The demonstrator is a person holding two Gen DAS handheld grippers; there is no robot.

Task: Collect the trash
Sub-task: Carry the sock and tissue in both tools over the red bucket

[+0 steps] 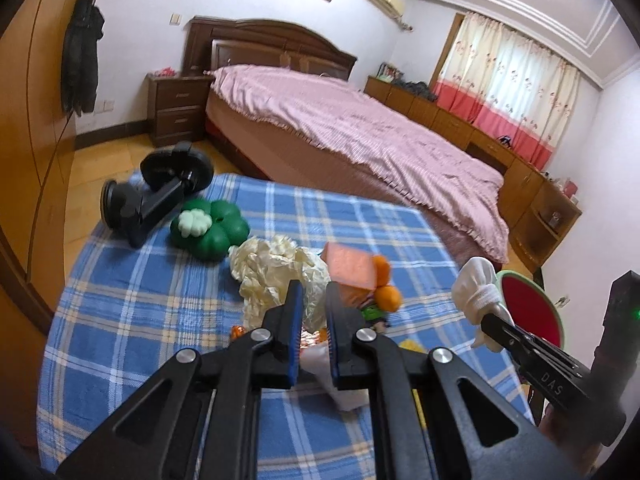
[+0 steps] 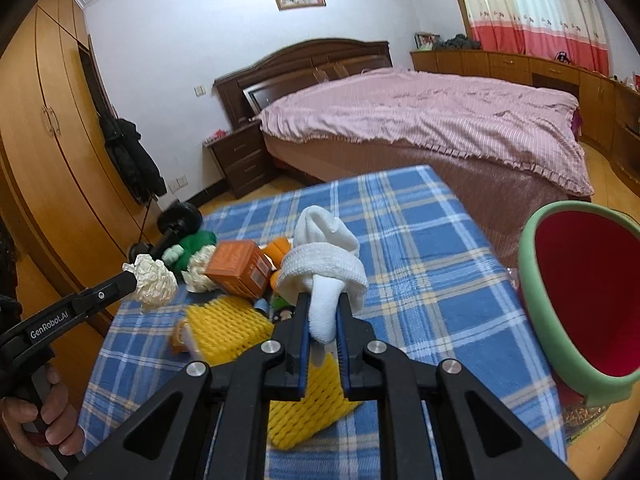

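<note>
Left gripper (image 1: 310, 300) clamps crumpled paper (image 1: 276, 272), right gripper (image 2: 322, 320) clamps white sock (image 2: 324, 276); next, carry to bin (image 2: 532, 280).

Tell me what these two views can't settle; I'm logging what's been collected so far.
- Bin floor: right wrist view, cut off by the picture edge and hidden by its own rim.
- Print on the orange box: both views, too small and blurred.
- Small items beside the yellow foam net: hidden by the white sock and the right gripper.
</note>
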